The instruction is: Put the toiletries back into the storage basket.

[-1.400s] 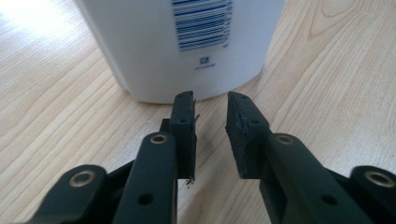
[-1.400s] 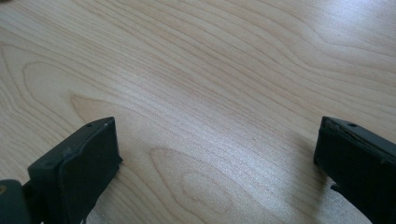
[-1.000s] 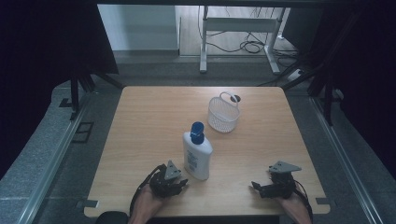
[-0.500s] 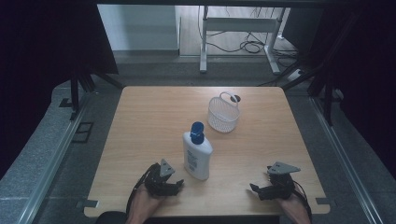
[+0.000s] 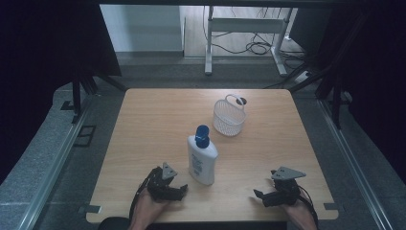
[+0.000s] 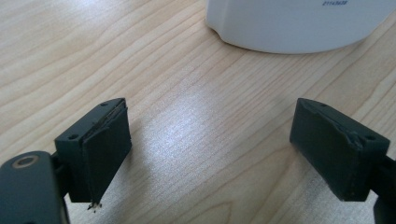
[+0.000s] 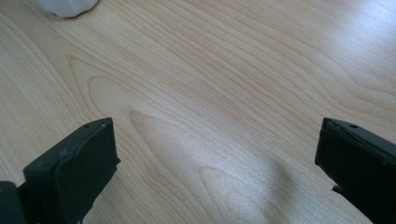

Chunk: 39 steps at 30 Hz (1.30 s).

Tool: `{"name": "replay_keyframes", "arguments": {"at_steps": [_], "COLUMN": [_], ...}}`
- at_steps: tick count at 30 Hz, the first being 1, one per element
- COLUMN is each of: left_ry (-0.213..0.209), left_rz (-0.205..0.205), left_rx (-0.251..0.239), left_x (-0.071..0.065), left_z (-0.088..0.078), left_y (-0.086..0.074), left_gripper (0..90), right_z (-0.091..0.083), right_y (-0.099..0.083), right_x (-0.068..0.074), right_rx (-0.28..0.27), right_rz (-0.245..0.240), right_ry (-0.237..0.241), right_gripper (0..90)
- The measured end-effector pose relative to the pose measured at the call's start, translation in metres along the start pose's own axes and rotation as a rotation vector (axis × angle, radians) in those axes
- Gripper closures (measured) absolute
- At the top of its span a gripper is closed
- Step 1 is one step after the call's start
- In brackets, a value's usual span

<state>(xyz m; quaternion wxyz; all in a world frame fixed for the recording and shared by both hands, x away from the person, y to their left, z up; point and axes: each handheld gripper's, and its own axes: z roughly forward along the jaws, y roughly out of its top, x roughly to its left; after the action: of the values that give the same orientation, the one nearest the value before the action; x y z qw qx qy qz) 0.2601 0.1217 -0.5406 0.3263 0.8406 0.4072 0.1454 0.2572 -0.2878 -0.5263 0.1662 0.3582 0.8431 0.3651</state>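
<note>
Bottle: white bottle [image 5: 201, 159] with blue cap, lying on desk [image 5: 153, 124], near front edge, cap pointing away.
Left gripper [image 5: 179, 191]: just beside bottle's base, jaws have just been opening, now wide apart, bare wood between them.
Right gripper [image 5: 258, 196]: well apart from bottle, jaws spread wide, nothing held.
Basket: white mesh basket [image 5: 229, 117] stands behind bottle.

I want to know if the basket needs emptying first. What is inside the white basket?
The white basket looks empty from the high view: only its mesh wall and floor show. Its near inner side is hidden by the wall.
</note>
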Motion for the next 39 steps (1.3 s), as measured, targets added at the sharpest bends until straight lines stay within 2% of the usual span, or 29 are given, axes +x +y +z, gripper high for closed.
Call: {"name": "replay_keyframes", "arguments": {"at_steps": [9,20,30,39], "left_ry": [-0.012,-0.012,-0.011,-0.011], "left_rz": [0.003,0.002,0.002,0.007], "left_rx": [-0.026,-0.026,-0.027,-0.022], "left_x": [0.002,0.002,0.002,0.003], "left_z": [0.001,0.001,0.001,0.001], "left_y": [-0.004,-0.004,-0.004,-0.004], "left_gripper": [10.0,10.0,10.0,10.0], "right_z": [0.000,0.002,0.002,0.006], "right_y": [0.005,0.013,0.022,0.034], "right_x": [0.005,0.014,0.018,0.028], "right_rx": [-0.019,-0.020,-0.047,-0.052], "right_rz": [-0.014,-0.029,-0.008,-0.026], "right_ry": [0.026,0.082,0.126,0.156], "right_gripper": [0.0,0.0,0.0,0.0]}}
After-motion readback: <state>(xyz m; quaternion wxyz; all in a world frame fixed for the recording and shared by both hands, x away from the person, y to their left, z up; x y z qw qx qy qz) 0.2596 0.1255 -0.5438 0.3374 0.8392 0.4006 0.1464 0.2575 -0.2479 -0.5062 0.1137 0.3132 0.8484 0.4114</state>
